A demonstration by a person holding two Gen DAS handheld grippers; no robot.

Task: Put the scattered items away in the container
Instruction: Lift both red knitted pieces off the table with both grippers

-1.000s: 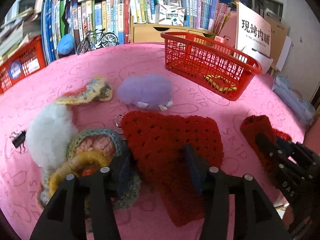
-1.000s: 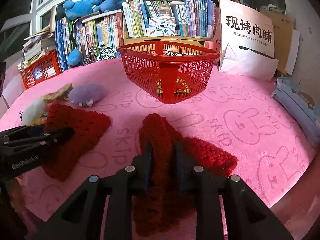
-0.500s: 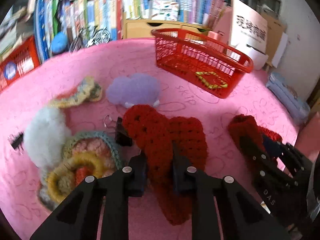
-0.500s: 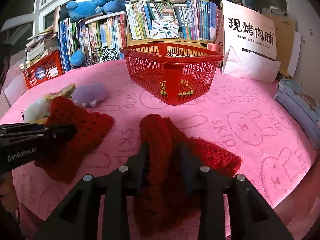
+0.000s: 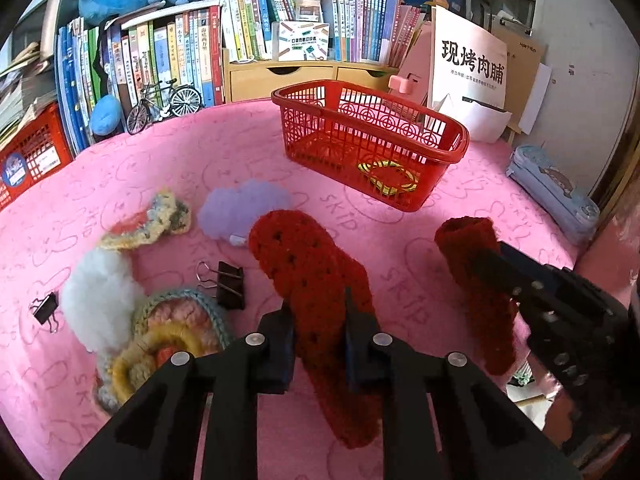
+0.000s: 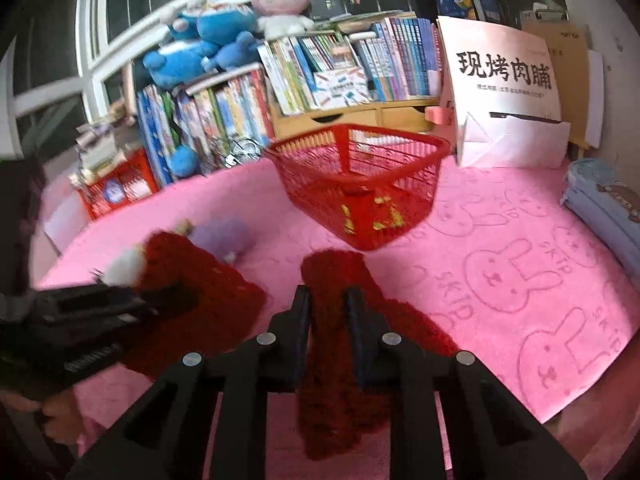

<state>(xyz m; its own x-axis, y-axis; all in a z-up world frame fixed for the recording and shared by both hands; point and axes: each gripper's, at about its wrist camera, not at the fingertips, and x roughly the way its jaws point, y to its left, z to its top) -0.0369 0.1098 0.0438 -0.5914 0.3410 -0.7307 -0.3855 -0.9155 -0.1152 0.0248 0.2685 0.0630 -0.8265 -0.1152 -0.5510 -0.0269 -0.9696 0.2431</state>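
My left gripper is shut on a red crochet piece and holds it folded above the pink cloth. My right gripper is shut on a second red crochet piece, also lifted; it shows in the left wrist view at the right. The red basket stands ahead on the cloth with a yellow-green ring inside; it also shows in the right wrist view. A purple fluffy item, a white fluffy item and crochet pieces lie to the left.
Two black binder clips lie on the pink cloth. Bookshelves, a model bicycle and a red crate line the back. A white sign stands behind the basket; a blue pencil case lies at right.
My left gripper closed on the red crochet piece and lifted it, uncovering a binder clip. My right gripper rose with its red piece. Both moved up and toward the basket.
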